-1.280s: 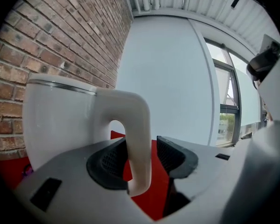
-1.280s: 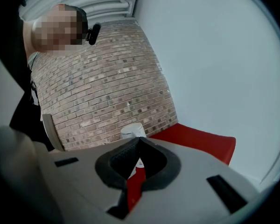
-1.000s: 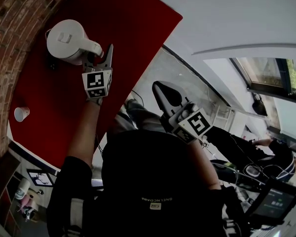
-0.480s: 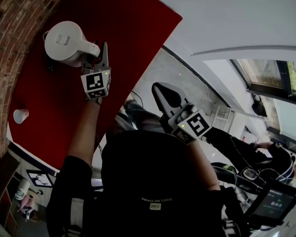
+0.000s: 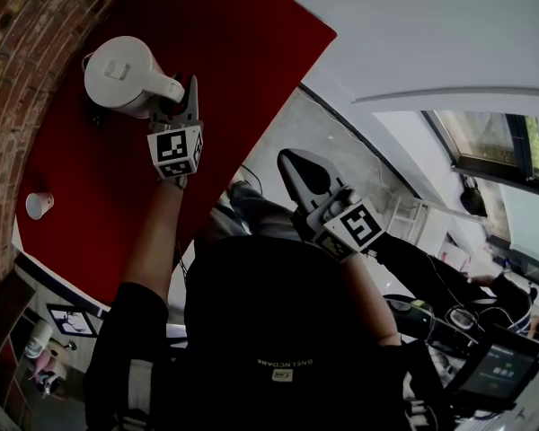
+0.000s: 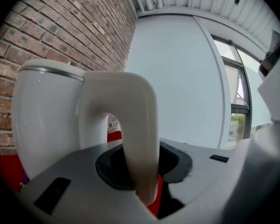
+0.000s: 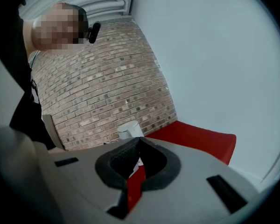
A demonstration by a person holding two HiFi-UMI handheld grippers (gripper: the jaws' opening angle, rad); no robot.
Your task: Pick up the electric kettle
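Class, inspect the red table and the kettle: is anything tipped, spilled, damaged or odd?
Nothing stands out. The electric kettle stands upright on the red table, its handle between the jaws of the left gripper, which have just been closing on it; no spill shows.

The kettle [image 5: 121,74] stands on the table [image 5: 234,43], the cup [image 5: 39,206] well apart.

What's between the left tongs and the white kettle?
Nothing: in the left gripper view the handle of the kettle stands between the jaws of the left tongs, which have just been closing on it.
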